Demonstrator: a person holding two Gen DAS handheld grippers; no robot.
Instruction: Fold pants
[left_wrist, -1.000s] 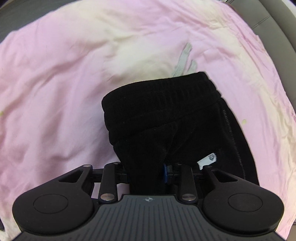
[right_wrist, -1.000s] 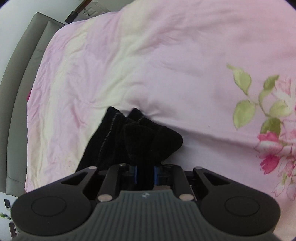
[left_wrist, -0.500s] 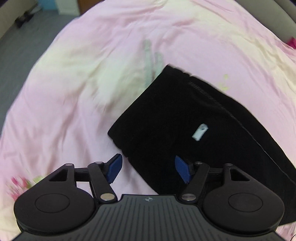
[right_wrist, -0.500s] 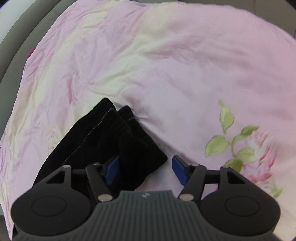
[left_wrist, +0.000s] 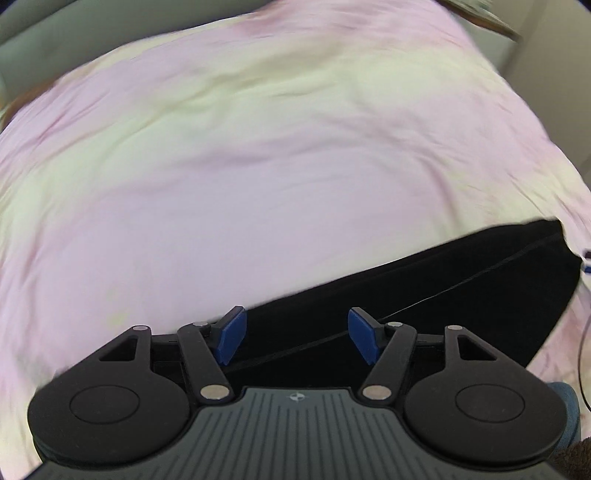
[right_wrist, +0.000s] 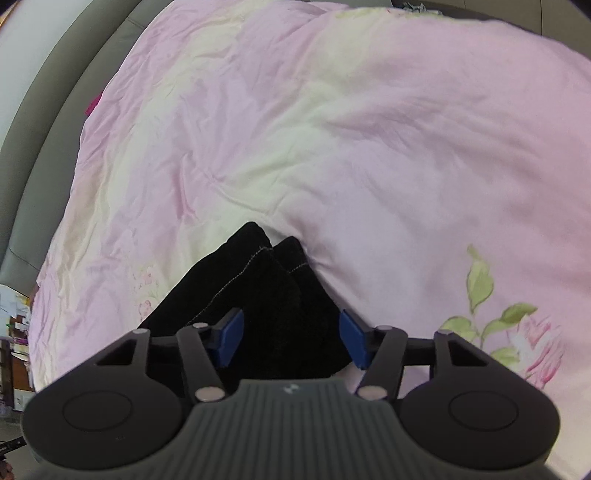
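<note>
The black pants lie flat on the pink bedspread, stretching from below my left gripper to the right edge of the left wrist view. My left gripper is open and empty, just above the pants' near edge. In the right wrist view the pants show two stitched leg ends side by side. My right gripper is open and empty over them, its blue pads on either side of the fabric without gripping it.
A grey padded headboard runs along the left of the right wrist view. A pink flower print with green leaves marks the bedspread at right. Room furniture shows at the far left edge.
Both grippers were shut on the pants a second ago, then opened and let them drop onto the bed. The left gripper has since swung, so the pants now lie to its right.
</note>
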